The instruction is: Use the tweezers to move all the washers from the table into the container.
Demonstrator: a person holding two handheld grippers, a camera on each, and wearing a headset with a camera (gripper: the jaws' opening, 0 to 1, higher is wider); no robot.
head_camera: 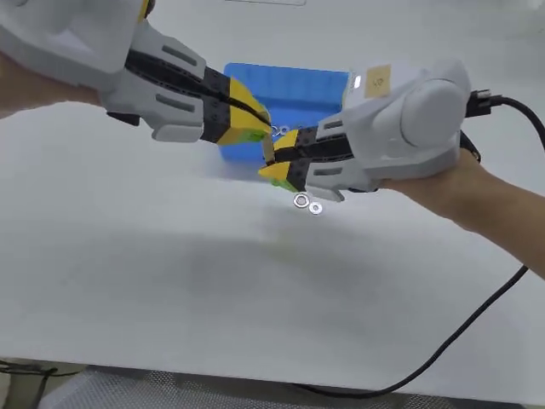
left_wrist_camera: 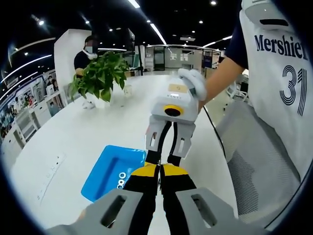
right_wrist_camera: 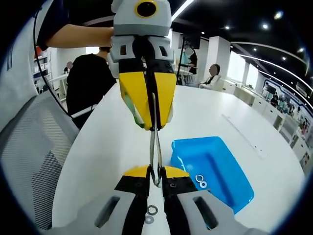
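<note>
Steel tweezers (right_wrist_camera: 154, 147) stretch between the two grippers, just in front of the blue container (right_wrist_camera: 221, 164). The left gripper (right_wrist_camera: 154, 128) has its yellow-tipped jaws pressed together on one end of them. The right gripper (right_wrist_camera: 155, 177) pinches the other end, its jaws likewise drawn in tight with only the thin metal between. Two washers (head_camera: 301, 201) lie flat on the white table (head_camera: 170, 281) just off the container's near edge. They sit side by side beneath the right gripper's fingers, free of the tweezers. Inside the container, close to its near corner, more washers (right_wrist_camera: 199, 181) rest together on the blue floor
</note>
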